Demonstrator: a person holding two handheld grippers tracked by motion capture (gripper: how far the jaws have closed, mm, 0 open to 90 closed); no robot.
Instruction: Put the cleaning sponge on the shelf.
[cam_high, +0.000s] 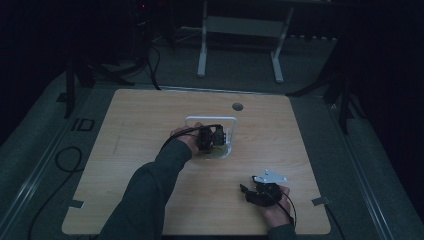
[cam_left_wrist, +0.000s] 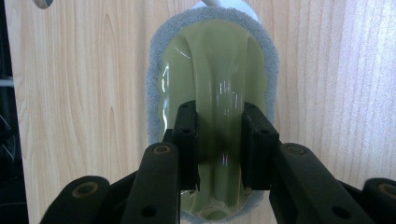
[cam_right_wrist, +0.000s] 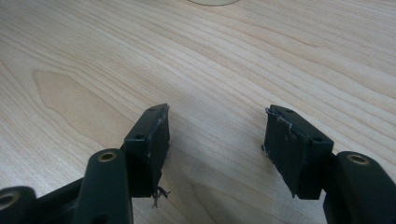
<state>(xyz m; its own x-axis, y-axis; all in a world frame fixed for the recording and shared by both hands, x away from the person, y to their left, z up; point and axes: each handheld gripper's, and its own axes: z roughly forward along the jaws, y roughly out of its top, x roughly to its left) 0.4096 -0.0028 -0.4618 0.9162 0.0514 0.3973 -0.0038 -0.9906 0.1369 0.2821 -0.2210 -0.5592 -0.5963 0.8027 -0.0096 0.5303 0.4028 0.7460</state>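
Observation:
A scrubbing pad (cam_left_wrist: 215, 60) with a glossy olive-green grip and a grey fuzzy rim lies flat on the wooden table. My left gripper (cam_left_wrist: 219, 140) is shut on the raised ridge of that green grip, one pad on each side. In the high view the left gripper (cam_high: 214, 141) points down at mid-table, over a white rectangular frame (cam_high: 192, 119), with the pad (cam_high: 212, 152) just showing beneath it. My right gripper (cam_high: 247, 191) rests near the table's front right, open, and the right gripper view has bare wood between its fingers (cam_right_wrist: 149, 140).
A round cable hole (cam_high: 237, 106) sits in the tabletop (cam_high: 140, 130) near the far edge. Beyond the table stands a white-legged frame (cam_high: 202, 55) on the floor. A black cable (cam_high: 65, 160) loops on the floor at the left.

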